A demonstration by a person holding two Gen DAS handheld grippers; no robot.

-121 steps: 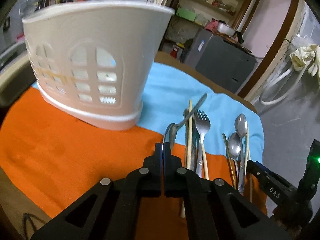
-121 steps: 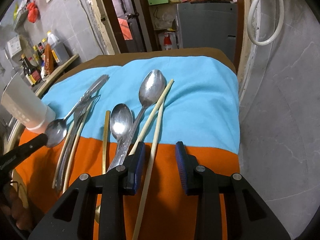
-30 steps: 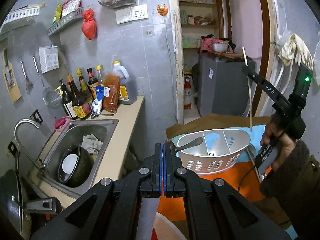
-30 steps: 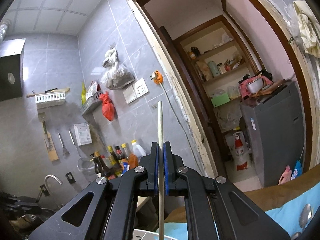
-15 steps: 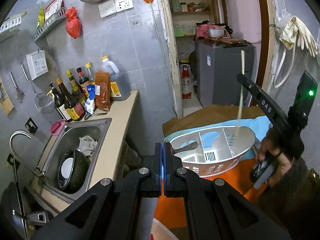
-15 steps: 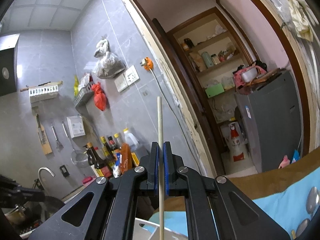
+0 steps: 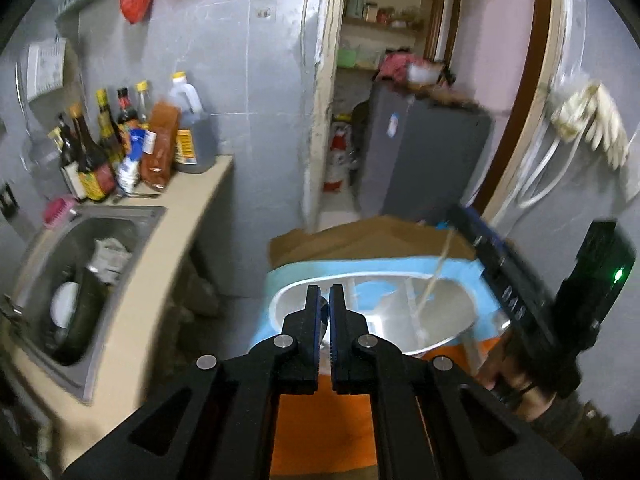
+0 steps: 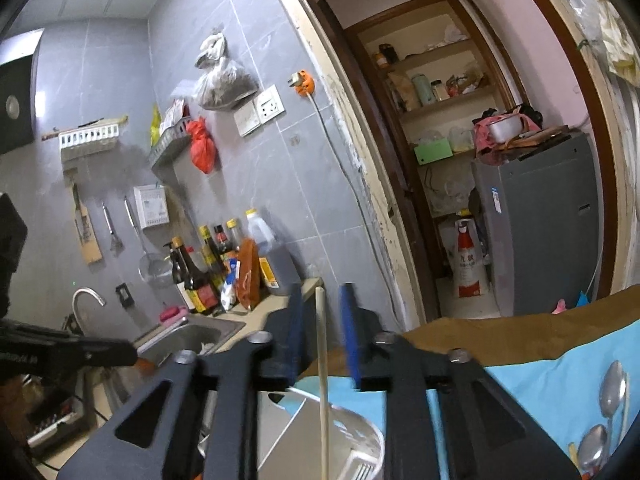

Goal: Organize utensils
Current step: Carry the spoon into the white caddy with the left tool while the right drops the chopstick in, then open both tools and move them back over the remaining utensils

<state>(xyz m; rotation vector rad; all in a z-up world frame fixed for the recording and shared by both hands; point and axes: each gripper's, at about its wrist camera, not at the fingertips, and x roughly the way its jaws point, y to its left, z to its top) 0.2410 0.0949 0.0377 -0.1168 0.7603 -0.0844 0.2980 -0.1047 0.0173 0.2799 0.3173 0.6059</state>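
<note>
We hold our right gripper (image 8: 322, 326) over the white plastic holder with dividers (image 8: 360, 428); its jaws are opening, and the thin pale wooden chopstick (image 8: 322, 380) stands upright between the blue pads without touching them; its low end is down inside the holder, so we think it is just being dropped in; our left gripper (image 7: 324, 300) sits over the near end of the same holder (image 7: 452, 312), with only a thin gap between its fingers, and we see nothing held in it; a dark bit shows just past the tips, but it is too blurry to name; from the left wrist view the chopstick (image 7: 434, 276) leans in a right-hand part of the holder; the job is started but not done, we think; two shiny metal spoons (image 8: 606, 420) lie on the cloth by the edge of the right wrist view, well apart from the holder, and they need to go in next; the table wears a blue and orange cloth (image 7: 320, 432); beside it is a steel sink (image 7: 80, 280) with dishes in it, and a row of sauce bottles (image 7: 120, 148) on the counter; the walls are grey tile, and a doorway (image 8: 440, 160) leads to shelves and a grey machine (image 8: 536, 224).
</note>
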